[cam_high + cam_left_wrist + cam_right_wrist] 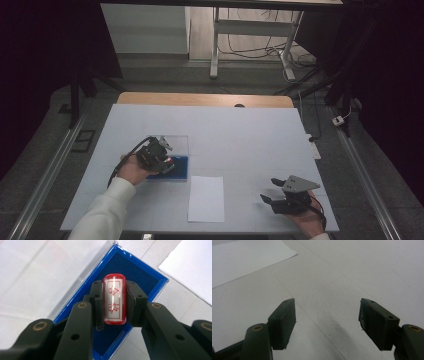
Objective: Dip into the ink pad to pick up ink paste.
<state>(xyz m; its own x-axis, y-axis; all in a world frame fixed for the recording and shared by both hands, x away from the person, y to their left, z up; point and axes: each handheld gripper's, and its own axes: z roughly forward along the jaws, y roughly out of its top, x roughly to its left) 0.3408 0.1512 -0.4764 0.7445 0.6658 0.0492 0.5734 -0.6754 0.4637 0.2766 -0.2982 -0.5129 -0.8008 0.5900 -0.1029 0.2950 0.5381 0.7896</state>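
Here, the left tool (114, 302) is clamped on a red seal stamp (114, 299), its jaws pressed to both sides, the carved face turned toward the tool's own camera. The stamp hangs directly over the blue ink pad case (140, 272), whose dark blue pad lies bare inside the frame; the clear lid (75, 270) lies open beside the case, on its far side in the high view.

Right tool (327, 322): jaws wide, nothing between them, low over the bare tabletop (240, 130), well apart from the case.

White paper sheet (206, 198) lies just beside the case, toward the person.

Risks, as judged:
- The smooth, rounded stamp could twist or slip in the jaws when pressed down.
- The case is unheld; an off-centre push may shift or tip it.
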